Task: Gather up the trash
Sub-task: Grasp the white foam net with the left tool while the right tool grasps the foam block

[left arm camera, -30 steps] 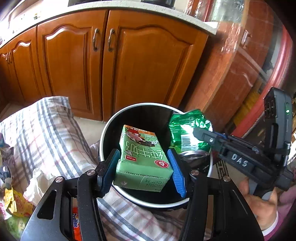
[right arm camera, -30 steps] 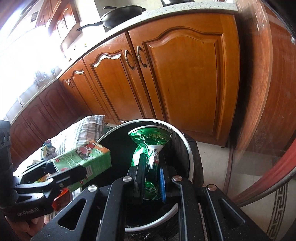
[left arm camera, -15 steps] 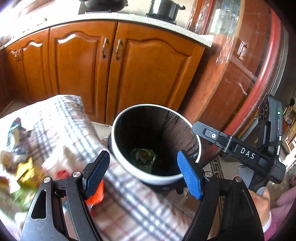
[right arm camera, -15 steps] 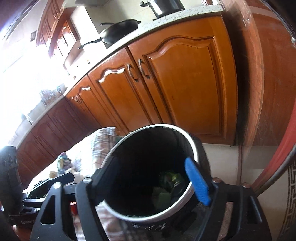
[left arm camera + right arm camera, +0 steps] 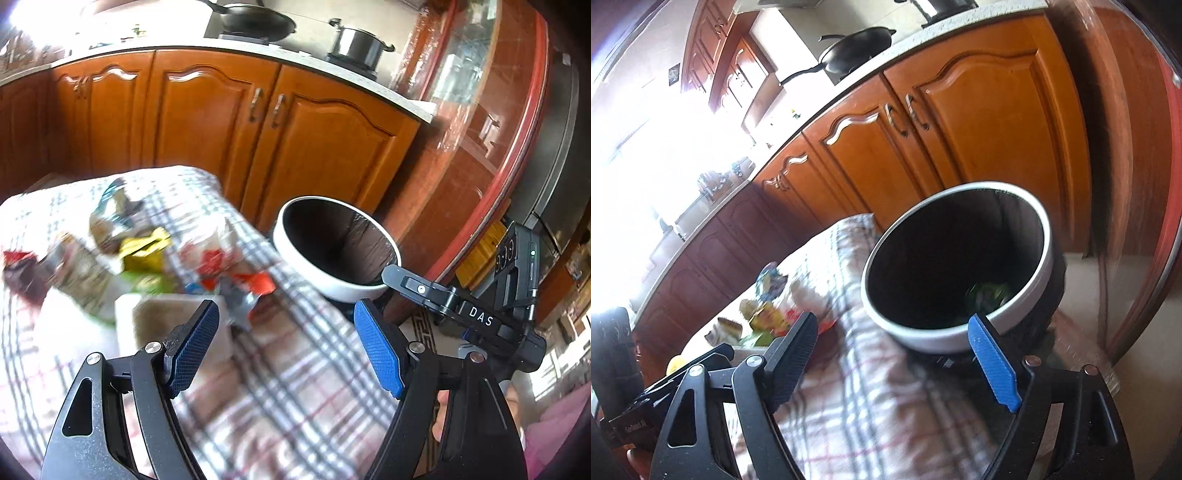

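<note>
A white-rimmed bin (image 5: 334,286) with a dark liner stands off the right end of the checked cloth (image 5: 295,387). Blurred wrappers (image 5: 144,254), a red packet (image 5: 258,282) and a white box (image 5: 166,317) lie on the cloth. My left gripper (image 5: 283,314) is open and empty above the cloth, the box near its left finger. The right gripper (image 5: 892,328) hovers at the near rim of the bin (image 5: 1047,236); its jaws are opening with nothing between them. Green trash (image 5: 988,293) lies at the bin's bottom. Each gripper shows in the other's view: right (image 5: 397,277), left (image 5: 716,354).
Orange wooden cabinets (image 5: 207,122) run behind the table, with a wok (image 5: 255,22) and a steel pot (image 5: 356,42) on the counter. A glass-fronted red cabinet (image 5: 480,122) rises behind the bin. A person's hand (image 5: 443,413) holds the right gripper.
The left gripper let a green carton fall into the bin and swung left over the cloth. The right gripper dropped a green wrapper into the bin, opened wide and pulled back.
</note>
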### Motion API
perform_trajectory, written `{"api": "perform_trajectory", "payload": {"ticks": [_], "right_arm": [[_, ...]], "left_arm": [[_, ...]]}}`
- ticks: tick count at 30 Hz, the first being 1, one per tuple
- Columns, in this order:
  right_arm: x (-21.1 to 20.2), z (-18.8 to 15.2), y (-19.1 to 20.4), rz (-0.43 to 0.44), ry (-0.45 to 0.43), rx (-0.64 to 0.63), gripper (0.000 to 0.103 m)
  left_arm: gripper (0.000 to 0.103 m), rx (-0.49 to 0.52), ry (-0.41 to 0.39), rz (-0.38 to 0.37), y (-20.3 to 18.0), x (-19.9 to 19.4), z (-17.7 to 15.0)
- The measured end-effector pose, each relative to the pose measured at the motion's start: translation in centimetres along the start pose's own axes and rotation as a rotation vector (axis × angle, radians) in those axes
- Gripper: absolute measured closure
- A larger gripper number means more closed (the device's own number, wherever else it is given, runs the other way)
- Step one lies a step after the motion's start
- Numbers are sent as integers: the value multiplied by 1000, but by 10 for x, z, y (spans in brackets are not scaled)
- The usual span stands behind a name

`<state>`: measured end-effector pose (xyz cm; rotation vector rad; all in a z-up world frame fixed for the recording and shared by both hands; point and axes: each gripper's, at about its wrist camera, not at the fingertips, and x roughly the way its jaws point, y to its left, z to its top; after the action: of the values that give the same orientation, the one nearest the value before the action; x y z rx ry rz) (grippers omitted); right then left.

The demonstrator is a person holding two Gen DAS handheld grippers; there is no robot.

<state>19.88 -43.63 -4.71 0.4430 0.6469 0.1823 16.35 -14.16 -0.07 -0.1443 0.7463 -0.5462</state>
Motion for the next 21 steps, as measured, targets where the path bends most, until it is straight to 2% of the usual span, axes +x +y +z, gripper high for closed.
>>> {"api": "perform_trajectory", "payload": {"ticks": [14, 21], "right_arm": [[8, -44, 44, 79, 90, -22, 18], [21, -57, 74, 140, 140, -64, 18]], "left_arm": [[26, -84, -27, 112, 54, -44, -31], [26, -163, -38, 165, 92, -58, -37]]}}
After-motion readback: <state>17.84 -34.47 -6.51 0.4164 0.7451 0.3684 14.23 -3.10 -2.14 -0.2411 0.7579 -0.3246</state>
